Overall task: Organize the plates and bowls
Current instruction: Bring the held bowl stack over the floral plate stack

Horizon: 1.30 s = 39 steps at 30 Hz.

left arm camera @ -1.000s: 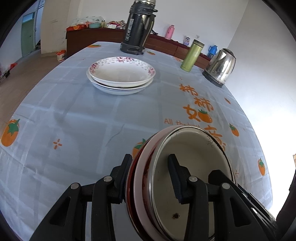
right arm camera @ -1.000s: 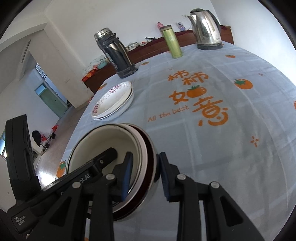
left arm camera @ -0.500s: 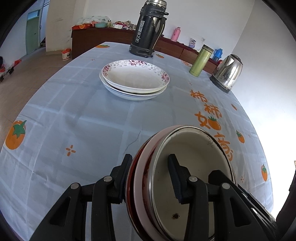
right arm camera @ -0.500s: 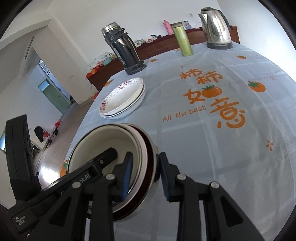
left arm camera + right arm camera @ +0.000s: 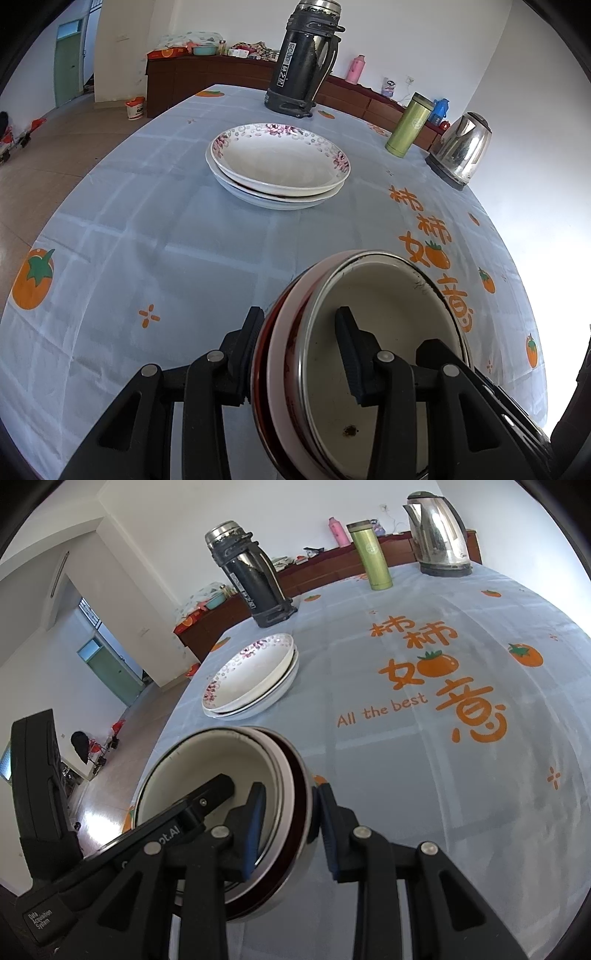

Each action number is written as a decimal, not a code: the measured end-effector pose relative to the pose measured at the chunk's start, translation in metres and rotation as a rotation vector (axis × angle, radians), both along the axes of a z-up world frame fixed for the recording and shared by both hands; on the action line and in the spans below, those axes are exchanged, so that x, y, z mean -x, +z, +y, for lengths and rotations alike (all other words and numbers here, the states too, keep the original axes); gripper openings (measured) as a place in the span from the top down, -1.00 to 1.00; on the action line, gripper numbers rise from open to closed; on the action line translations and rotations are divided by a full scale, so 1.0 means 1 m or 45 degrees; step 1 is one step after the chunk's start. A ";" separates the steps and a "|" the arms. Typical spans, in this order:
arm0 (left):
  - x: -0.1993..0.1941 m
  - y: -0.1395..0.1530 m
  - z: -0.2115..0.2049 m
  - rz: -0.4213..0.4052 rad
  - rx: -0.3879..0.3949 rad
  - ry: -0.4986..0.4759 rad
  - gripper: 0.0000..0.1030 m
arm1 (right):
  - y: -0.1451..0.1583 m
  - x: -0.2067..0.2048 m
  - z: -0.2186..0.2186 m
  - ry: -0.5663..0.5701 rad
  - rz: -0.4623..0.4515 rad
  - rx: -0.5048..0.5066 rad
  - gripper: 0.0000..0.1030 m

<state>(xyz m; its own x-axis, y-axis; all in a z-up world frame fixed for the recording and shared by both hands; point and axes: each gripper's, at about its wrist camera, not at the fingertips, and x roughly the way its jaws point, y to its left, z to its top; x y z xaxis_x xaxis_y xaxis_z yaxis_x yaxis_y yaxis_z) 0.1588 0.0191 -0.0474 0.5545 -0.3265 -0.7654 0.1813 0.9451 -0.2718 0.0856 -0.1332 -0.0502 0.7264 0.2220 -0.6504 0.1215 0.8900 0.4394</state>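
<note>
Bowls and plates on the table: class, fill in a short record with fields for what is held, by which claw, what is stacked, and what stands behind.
held: nested bowls, lifted above the tablecloth
left claw: shut on one side of the rim
right claw: shut on the opposite side of the rim
stacked: floral plates, resting on the cloth
behind: black flask, green tumbler, steel kettle

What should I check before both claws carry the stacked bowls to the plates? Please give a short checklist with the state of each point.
1. Left claw shut on the stacked bowls: ok.
2. Right claw shut on the opposite rim: ok.
3. Bowls nested, none slipping: ok.
4. Bowls lifted off the tablecloth: cannot tell.
5. Path to the plate stack free: ok.
6. Top plate empty: ok.
</note>
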 end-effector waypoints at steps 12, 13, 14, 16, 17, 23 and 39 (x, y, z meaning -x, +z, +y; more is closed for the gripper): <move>-0.011 0.002 -0.001 -0.002 0.000 -0.003 0.17 | 0.001 -0.011 0.000 -0.006 -0.001 -0.008 0.43; -0.012 0.002 -0.001 -0.003 0.001 -0.005 0.17 | 0.001 -0.012 0.000 -0.009 -0.001 -0.009 0.43; -0.012 0.003 -0.001 -0.006 0.002 -0.006 0.17 | 0.002 -0.012 0.000 -0.013 -0.003 -0.008 0.43; -0.013 0.004 -0.001 -0.011 0.006 -0.007 0.17 | 0.003 -0.015 -0.001 -0.018 -0.008 -0.007 0.43; -0.014 0.004 -0.001 -0.011 0.008 -0.007 0.17 | 0.004 -0.016 0.000 -0.018 -0.009 -0.005 0.43; -0.020 0.000 0.003 -0.002 0.016 -0.001 0.17 | 0.002 -0.019 0.000 -0.011 -0.003 0.002 0.43; -0.041 0.002 0.003 -0.006 0.017 0.006 0.17 | 0.001 -0.038 0.004 -0.001 0.002 0.004 0.43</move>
